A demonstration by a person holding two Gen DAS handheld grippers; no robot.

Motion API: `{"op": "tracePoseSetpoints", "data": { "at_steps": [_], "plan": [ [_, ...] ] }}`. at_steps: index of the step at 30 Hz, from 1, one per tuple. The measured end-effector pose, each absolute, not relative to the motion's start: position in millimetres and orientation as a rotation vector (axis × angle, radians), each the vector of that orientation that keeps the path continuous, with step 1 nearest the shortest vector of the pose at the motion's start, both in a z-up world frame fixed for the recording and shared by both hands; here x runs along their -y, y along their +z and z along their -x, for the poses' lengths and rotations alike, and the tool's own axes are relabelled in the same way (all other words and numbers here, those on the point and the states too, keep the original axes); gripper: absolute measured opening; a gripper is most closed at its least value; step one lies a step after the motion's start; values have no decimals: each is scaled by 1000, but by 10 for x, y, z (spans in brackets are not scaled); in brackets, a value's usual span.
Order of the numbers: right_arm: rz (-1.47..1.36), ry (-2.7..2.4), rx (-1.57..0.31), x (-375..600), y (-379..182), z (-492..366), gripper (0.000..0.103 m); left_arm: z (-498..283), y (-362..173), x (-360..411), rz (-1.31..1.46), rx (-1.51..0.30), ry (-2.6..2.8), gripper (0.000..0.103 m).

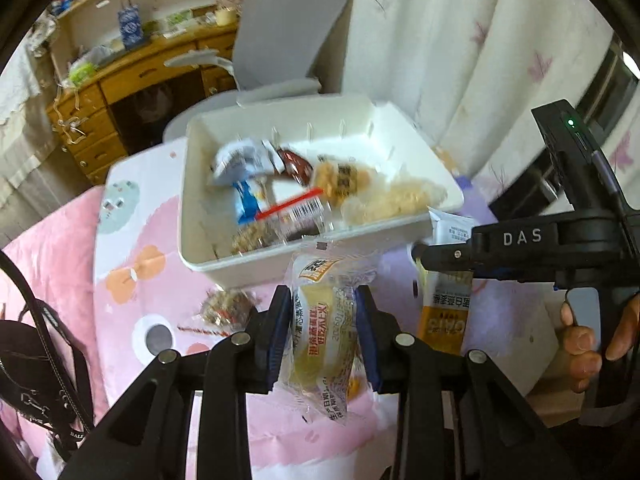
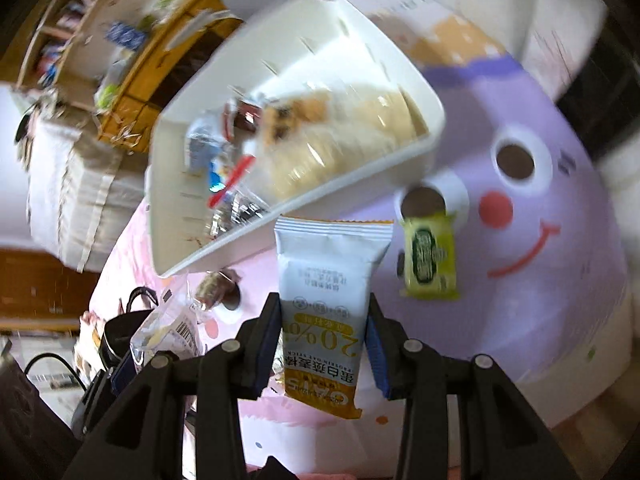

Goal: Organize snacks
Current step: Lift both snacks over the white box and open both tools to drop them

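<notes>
My left gripper (image 1: 323,296) is shut on a clear-wrapped yellow cake snack (image 1: 320,320), held just short of the near wall of the white bin (image 1: 248,268). The bin holds several snack packets. My right gripper (image 2: 325,312) is shut on a white and orange oat bar packet (image 2: 326,312), also near the bin's (image 2: 304,208) front rim; it shows at the right of the left wrist view (image 1: 446,312). A green-yellow packet (image 2: 430,258) lies on the purple cloth. A small brown wrapped snack (image 1: 226,308) lies on the pink cloth, also seen in the right wrist view (image 2: 212,288).
A cartoon-print pink and purple cloth (image 1: 132,264) covers the surface. A grey office chair (image 1: 288,40) and a cluttered wooden desk (image 1: 120,76) stand behind the bin. A black strapped bag (image 1: 36,360) lies at the left. White curtains (image 1: 460,40) hang behind at the right.
</notes>
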State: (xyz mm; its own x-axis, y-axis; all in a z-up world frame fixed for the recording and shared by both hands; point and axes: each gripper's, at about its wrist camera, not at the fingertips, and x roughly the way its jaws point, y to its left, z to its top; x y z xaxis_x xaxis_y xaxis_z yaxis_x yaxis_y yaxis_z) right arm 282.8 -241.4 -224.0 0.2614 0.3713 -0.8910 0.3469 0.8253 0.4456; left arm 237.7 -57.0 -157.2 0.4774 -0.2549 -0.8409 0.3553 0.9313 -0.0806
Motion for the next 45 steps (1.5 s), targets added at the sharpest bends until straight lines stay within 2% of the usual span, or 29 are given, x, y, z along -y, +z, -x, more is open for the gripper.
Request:
{"op": "tracePoseSetpoints", "data": {
  "at_steps": [11, 28, 29, 31, 32, 33, 34, 38, 45],
  "plan": [
    [-503, 164, -1180, 2647, -1751, -3055, 40, -2712, -1155, 667, -33, -894, -255, 31],
    [-354, 200, -1055, 2938, -1650, -3672, 41, -3356, -1403, 761, 140, -855, -100, 32],
    [-348, 198, -1049, 2955, -1651, -3701, 41, -3380, -1408, 764, 147, -850, -94, 34],
    [-342, 191, -1048, 2991, -1672, -3751, 44, -3422, -1411, 771, 159, -860, -80, 54],
    [-336, 186, -1056, 3003, -1687, -3768, 52, -3431, -1411, 773, 163, -868, -67, 64],
    [-329, 171, -1075, 3019, -1718, -3788, 57, -3433, -1402, 776, 167, -874, -64, 67],
    [-334, 163, -1083, 3031, -1735, -3786, 62, -3432, -1400, 776, 175, -882, -66, 68],
    [-374, 151, -1102, 3096, -1803, -3752, 62, -3396, -1397, 777, 182, -909, -47, 73],
    [-381, 154, -1107, 3140, -1770, -3626, 62, -3226, -1366, 744, 204, -929, -24, 74]
  ]
}}
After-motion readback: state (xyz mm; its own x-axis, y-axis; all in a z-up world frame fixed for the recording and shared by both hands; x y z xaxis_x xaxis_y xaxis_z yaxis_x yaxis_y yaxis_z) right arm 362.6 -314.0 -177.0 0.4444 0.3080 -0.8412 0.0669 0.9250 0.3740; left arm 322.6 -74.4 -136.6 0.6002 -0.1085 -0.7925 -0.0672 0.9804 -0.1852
